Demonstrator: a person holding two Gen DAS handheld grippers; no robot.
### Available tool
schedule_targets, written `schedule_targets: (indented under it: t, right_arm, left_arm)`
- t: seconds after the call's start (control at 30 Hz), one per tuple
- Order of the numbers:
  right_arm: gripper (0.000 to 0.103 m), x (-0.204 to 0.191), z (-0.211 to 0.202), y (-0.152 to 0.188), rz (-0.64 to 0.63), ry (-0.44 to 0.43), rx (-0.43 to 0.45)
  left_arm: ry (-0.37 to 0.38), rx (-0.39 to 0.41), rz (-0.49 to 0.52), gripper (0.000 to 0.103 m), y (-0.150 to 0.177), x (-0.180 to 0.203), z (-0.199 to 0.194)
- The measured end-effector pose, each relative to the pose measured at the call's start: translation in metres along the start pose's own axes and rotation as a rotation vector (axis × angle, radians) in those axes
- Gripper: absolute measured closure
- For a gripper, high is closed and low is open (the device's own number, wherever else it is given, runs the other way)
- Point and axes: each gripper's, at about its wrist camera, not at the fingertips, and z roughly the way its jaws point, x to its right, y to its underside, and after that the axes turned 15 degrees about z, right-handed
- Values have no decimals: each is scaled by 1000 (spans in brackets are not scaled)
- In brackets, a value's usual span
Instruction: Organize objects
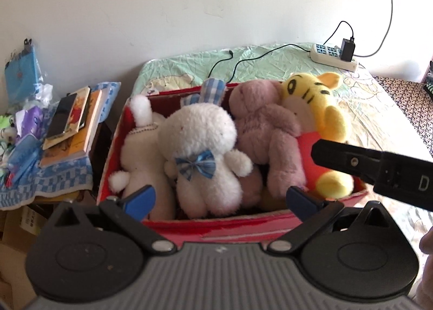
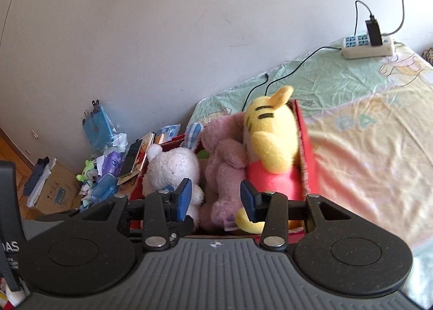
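A red box (image 1: pixel 230 228) on the bed holds several plush toys: a white rabbit with a blue bow (image 1: pixel 203 147), a pink bear (image 1: pixel 265 126), a yellow tiger in a red shirt (image 1: pixel 319 99) and a white toy with a red hat (image 1: pixel 140 131). My left gripper (image 1: pixel 220 199) hangs open just above the box's near wall, nothing between its blue pads. From the right, the black body of the other gripper (image 1: pixel 379 172) reaches over the tiger. In the right wrist view my right gripper (image 2: pixel 216 200) stands open over the pink bear (image 2: pixel 224 172), beside the tiger (image 2: pixel 273 142).
A cluttered side table left of the box carries books with a phone (image 1: pixel 67 118) on a blue checked cloth. A power strip (image 1: pixel 333 55) with a charger and black cable lies at the bed's far end. Cardboard boxes (image 2: pixel 56 191) stand on the floor. The bedsheet (image 2: pixel 365 134) stretches right.
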Motion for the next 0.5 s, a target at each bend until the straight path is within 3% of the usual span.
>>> schedule_targets:
  t: [0.33, 0.5]
  right_arm:
    - [59, 37, -38, -11, -73, 211, 37]
    - [51, 75, -56, -20, -45, 321, 58]
  left_arm:
    - [-10, -15, 43, 0, -8, 77, -16]
    - [-2, -37, 121, 0, -16, 128, -12]
